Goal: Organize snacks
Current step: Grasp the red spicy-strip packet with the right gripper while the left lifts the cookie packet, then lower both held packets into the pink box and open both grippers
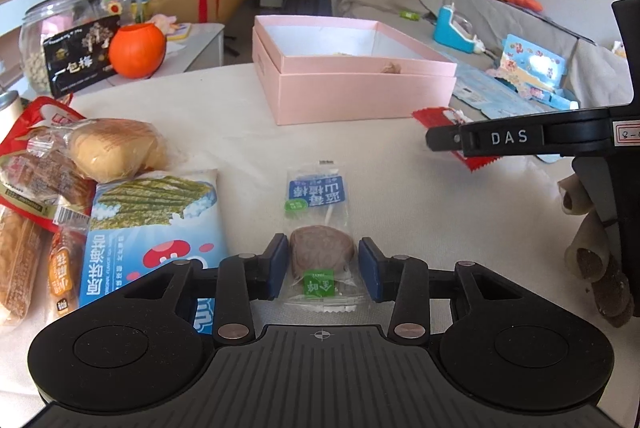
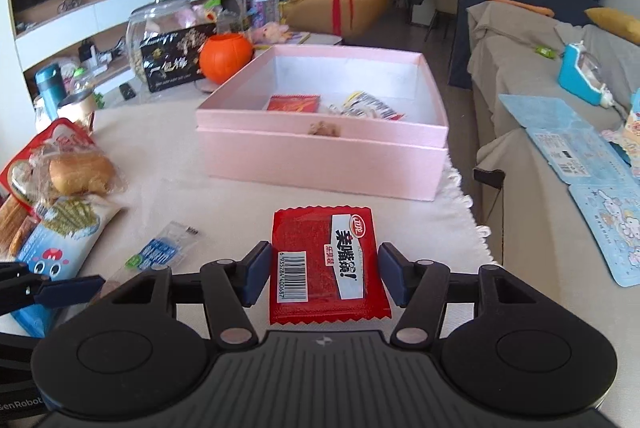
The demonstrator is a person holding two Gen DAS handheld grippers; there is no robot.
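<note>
In the left wrist view my left gripper (image 1: pixel 323 266) rests low over the table, its blue pads on either side of a clear-wrapped brown lollipop snack (image 1: pixel 322 254). The pads sit at the wrapper's edges, a sliver from the brown disc, and the snack lies flat. My right gripper (image 2: pixel 324 274) is shut on a red snack packet (image 2: pixel 324 264) with a barcode, held clear of the tablecloth. From the left wrist view, the right gripper (image 1: pixel 440 140) carries that red packet (image 1: pixel 476 158) at the right. An open pink box (image 2: pixel 320 164) stands ahead, holding a red packet (image 2: pixel 294 104) and white packets (image 2: pixel 368 108).
A pile of snacks lies at the left: wrapped bread (image 1: pixel 116 148), a blue seaweed bag (image 1: pixel 156 228) and a red bag (image 1: pixel 40 124). Brown rolls (image 1: pixel 592 260) lie at the right. An orange pot (image 1: pixel 137 51) and a glass jar (image 1: pixel 44 28) stand behind. The table edge and a sofa (image 2: pixel 520 148) are right.
</note>
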